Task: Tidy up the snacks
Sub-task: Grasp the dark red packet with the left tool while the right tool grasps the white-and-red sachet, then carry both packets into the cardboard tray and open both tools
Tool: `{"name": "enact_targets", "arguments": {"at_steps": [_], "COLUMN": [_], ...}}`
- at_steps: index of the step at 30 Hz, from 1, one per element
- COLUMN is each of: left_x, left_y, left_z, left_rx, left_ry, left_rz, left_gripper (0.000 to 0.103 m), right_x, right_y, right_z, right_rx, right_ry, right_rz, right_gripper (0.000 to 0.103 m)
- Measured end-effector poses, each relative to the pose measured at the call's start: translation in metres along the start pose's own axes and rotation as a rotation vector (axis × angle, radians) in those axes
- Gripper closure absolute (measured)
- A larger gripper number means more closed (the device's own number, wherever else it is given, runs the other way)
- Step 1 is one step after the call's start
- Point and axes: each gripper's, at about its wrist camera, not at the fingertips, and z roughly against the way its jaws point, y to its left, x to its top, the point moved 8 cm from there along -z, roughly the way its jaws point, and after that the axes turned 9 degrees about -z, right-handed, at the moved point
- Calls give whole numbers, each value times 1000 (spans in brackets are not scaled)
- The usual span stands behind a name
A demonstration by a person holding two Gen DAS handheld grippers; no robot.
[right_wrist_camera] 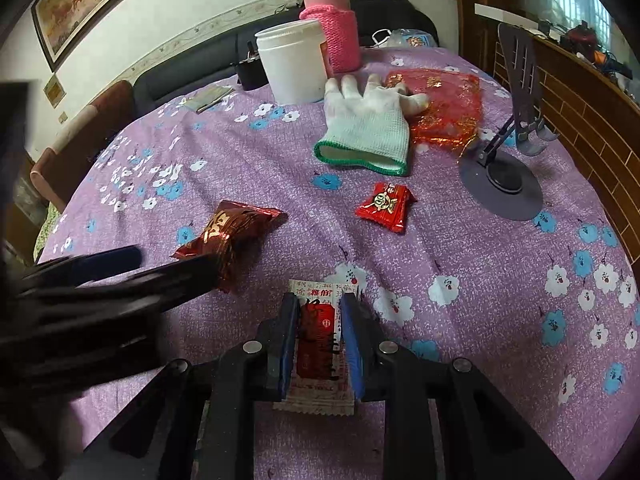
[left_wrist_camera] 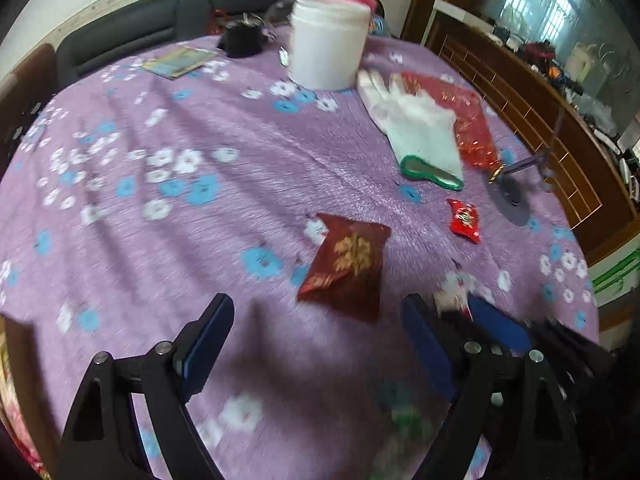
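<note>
My right gripper (right_wrist_camera: 320,300) is shut on a white and red snack packet (right_wrist_camera: 318,340) just above the purple flowered tablecloth (right_wrist_camera: 460,240). My left gripper (left_wrist_camera: 318,312) is open and empty, right in front of a dark red snack bag (left_wrist_camera: 346,266), which also shows in the right wrist view (right_wrist_camera: 232,232). A small bright red candy packet (left_wrist_camera: 464,220) lies to the right, and shows in the right wrist view (right_wrist_camera: 386,206). A red mesh gift bag (right_wrist_camera: 444,108) lies at the back under a white glove (right_wrist_camera: 368,128). The left gripper appears blurred at the left of the right wrist view (right_wrist_camera: 100,276).
A white plastic jar (right_wrist_camera: 292,64) and a bottle in a pink knit sleeve (right_wrist_camera: 334,32) stand at the back. A grey phone stand (right_wrist_camera: 508,160) stands at the right. A wooden cabinet (right_wrist_camera: 580,112) runs along the right edge. A dark sofa (left_wrist_camera: 140,36) sits behind the table.
</note>
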Motion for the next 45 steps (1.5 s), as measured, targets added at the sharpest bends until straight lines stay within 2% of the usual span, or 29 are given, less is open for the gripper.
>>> {"name": "enact_targets", "arguments": {"at_steps": [3, 4, 5, 6, 7, 10, 14, 20, 23, 25, 27, 31, 38, 41, 45], "left_x": [7, 11, 12, 13, 12, 8, 1, -24, -49, -77, -101, -167, -275, -302, -317], "left_y": [-4, -7, -10, -13, -17, -19, -10, 19, 45, 67, 89, 148, 233, 255, 268], "left_z": [-21, -22, -22, -22, -20, -12, 15, 69, 105, 134, 155, 199, 216, 214, 213], "left_rx": [6, 32, 35, 74, 74, 71, 41, 14, -2, 13, 44, 155, 222, 237, 256], "left_ry": [19, -2, 1, -10, -21, -32, -76, -146, -191, -232, -260, -297, -255, -226, -223], "left_rz": [-5, -38, -62, -99, -121, -117, -69, 16, 98, 157, 204, 332, 584, 638, 659], "left_gripper": [18, 23, 39, 55, 60, 61, 61, 61, 61, 61, 61, 60, 60, 60, 60], "right_x": [0, 0, 1, 1, 0, -2, -2, -3, -7, -10, -15, -26, -45, -64, -88], "right_y": [1, 1, 2, 2, 3, 6, 9, 26, 38, 44, 52, 64, 103, 143, 201], "right_z": [3, 2, 2, 1, 0, -1, 0, 10, 17, 20, 22, 23, 32, 49, 66], "right_rx": [64, 71, 71, 73, 80, 92, 154, 358, 435, 468, 488, 501, 459, 498, 535], "right_ry": [20, 22, 22, 23, 29, 39, 46, 64, 67, 76, 84, 100, 91, 114, 137], "right_rz": [-21, -21, -20, -19, -20, -20, -41, -82, -77, -68, -60, -43, 48, 97, 202], "right_gripper": [80, 80, 80, 80, 80, 80, 80, 80, 80, 80, 80, 80, 80, 80, 79]}}
